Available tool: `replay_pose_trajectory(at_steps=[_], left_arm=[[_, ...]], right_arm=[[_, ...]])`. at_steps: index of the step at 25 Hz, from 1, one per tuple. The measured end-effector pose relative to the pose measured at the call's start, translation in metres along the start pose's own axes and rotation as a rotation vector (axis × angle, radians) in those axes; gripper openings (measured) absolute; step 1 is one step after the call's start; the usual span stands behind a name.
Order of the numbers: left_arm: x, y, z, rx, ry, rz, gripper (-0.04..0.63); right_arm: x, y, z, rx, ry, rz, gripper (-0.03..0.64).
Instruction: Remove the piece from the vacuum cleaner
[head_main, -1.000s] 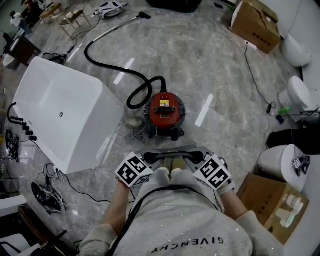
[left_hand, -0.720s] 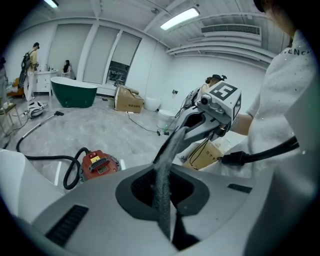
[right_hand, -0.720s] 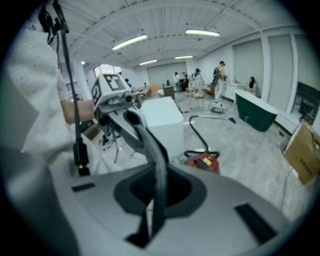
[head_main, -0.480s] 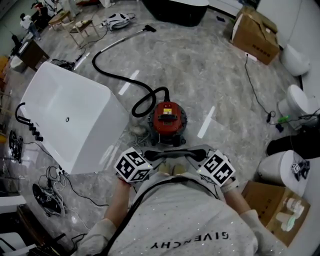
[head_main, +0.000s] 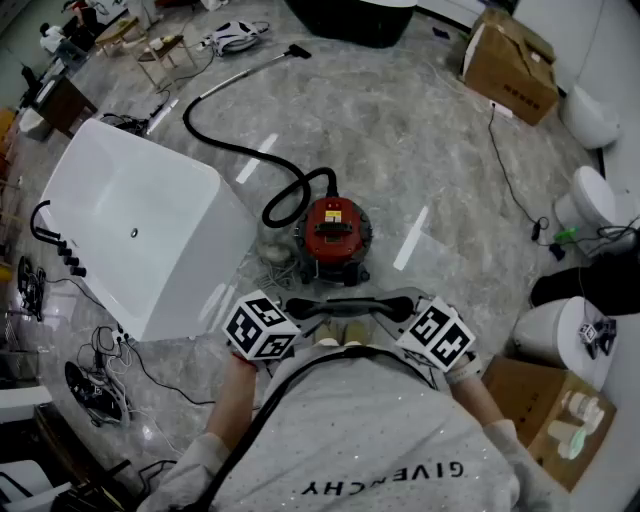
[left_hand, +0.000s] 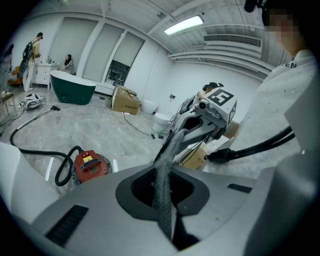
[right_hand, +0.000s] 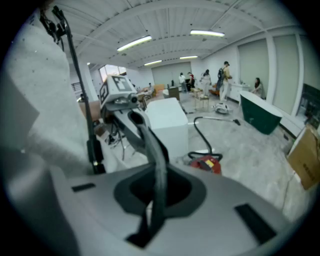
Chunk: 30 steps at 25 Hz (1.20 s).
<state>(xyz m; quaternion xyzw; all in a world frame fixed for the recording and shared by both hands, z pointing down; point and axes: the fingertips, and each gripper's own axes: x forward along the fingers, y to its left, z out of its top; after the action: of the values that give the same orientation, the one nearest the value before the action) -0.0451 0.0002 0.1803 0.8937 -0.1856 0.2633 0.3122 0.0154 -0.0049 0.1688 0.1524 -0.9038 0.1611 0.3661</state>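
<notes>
The left gripper (left_hand: 172, 145) and right gripper (right_hand: 150, 142) are held near the chest, both pairs of jaws pressed together on nothing, while the red vacuum cleaner (head_main: 333, 229), its hose (head_main: 232, 148) attached, is seen on the floor (head_main: 420, 130) at twelve o'clock, seemingly awaiting approach.

the vacuum cleaner (head_main: 332, 232) is red with a yellow label (head_main: 331, 210), and its hose (head_main: 232, 149) is black. the piece (left_hand: 90, 202) is grey with a darker middle. the floor (head_main: 400, 110) is grey marble, the tub (head_main: 130, 240) white, the marker cubes (head_main: 260, 328) black-and-white squares.
</notes>
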Motion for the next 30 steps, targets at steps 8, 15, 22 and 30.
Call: replay_pose_trajectory(at_steps=[8, 15, 22, 30], left_arm=[[0.0, 0.002, -0.008, -0.04, 0.007, -0.019, 0.035], [0.002, 0.002, -0.018, -0.063, 0.029, -0.032, 0.035], [0.001, 0.006, -0.019, -0.063, 0.035, -0.039, 0.035], [0.002, 0.005, -0.019, -0.068, 0.034, -0.049, 0.035]], right_arm=[[0.006, 0.005, -0.003, 0.009, 0.002, 0.023, 0.026], [0.012, 0.01, -0.01, 0.027, 0.02, 0.024, 0.026], [0.015, 0.011, -0.009, 0.032, 0.017, 0.012, 0.026], [0.014, 0.012, -0.01, 0.031, 0.036, 0.007, 0.026]])
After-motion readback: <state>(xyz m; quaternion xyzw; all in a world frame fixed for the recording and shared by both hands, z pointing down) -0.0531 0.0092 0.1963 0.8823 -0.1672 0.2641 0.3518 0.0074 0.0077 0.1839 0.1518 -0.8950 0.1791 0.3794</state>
